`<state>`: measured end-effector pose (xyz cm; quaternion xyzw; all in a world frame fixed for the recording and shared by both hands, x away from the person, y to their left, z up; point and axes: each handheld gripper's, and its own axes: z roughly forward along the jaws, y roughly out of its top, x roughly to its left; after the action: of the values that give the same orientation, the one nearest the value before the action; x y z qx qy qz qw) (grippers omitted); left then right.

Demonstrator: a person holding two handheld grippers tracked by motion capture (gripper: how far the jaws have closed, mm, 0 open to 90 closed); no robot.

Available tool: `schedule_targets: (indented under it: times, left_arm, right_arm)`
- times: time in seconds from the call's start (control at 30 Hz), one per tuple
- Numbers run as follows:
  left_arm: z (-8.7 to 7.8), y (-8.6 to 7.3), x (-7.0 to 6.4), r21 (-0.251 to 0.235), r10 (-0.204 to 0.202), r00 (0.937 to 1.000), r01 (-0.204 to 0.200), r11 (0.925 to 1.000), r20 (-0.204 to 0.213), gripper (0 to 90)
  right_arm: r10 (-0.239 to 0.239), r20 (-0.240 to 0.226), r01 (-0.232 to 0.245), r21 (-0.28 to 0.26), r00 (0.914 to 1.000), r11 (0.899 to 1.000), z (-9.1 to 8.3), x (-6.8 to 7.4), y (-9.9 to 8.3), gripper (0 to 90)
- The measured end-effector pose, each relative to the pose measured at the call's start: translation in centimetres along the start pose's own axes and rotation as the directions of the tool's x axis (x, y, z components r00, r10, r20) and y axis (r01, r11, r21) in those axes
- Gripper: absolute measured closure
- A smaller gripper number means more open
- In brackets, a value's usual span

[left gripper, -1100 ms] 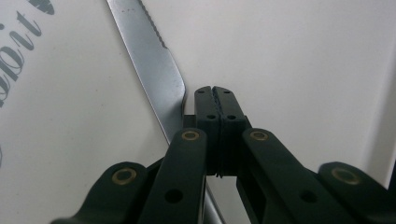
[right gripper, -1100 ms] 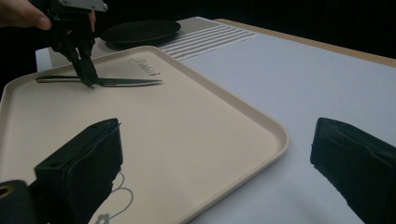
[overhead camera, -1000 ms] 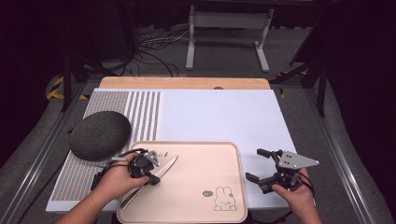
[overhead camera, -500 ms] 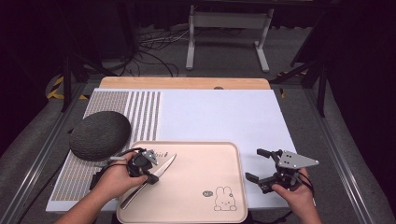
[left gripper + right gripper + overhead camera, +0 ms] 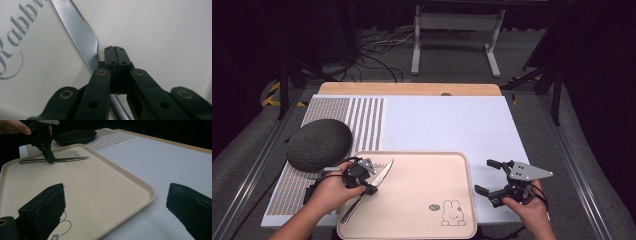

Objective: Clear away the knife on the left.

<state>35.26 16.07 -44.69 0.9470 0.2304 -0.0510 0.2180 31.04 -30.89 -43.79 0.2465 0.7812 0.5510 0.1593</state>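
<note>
The knife [image 5: 371, 187] lies on the tray [image 5: 422, 162] near its left edge, blade toward the far left corner. The left gripper [image 5: 371, 190] is clenched on it, where blade meets handle. The right gripper [image 5: 488, 176] hangs released just off the tray's right edge. Judging by this, the knife is either just set down or about to be lifted.

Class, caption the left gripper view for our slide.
Left gripper, fingers shut, beside a serrated knife lying on a tray.
</note>
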Motion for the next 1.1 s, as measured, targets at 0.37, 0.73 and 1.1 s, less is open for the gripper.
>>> schedule_targets:
  times: [0.37,0.73,1.1]
  left_arm:
    - [-0.4,-1.1,0.5,-0.022,-0.030,0.9995,0.030,0.9993,-0.011,90.0]
    - [-0.8,-1.9,0.9,-0.037,-0.067,0.9977,0.067,0.9971,-0.008,90.0]
    - [-1.1,-2.9,1.0,-0.055,-0.108,0.9941,0.108,0.9926,0.000,90.0]
  right_arm:
    - [0.001,0.000,-0.001,0.001,1.0000,1.000,0.0,0.0,0.0,3.1]
    - [-0.001,0.000,0.001,0.006,1.0000,1.000,0.1,0.0,0.0,3.1]
    - [0.000,-0.003,0.000,0.006,1.0000,1.000,0.1,0.1,-0.1,3.1]
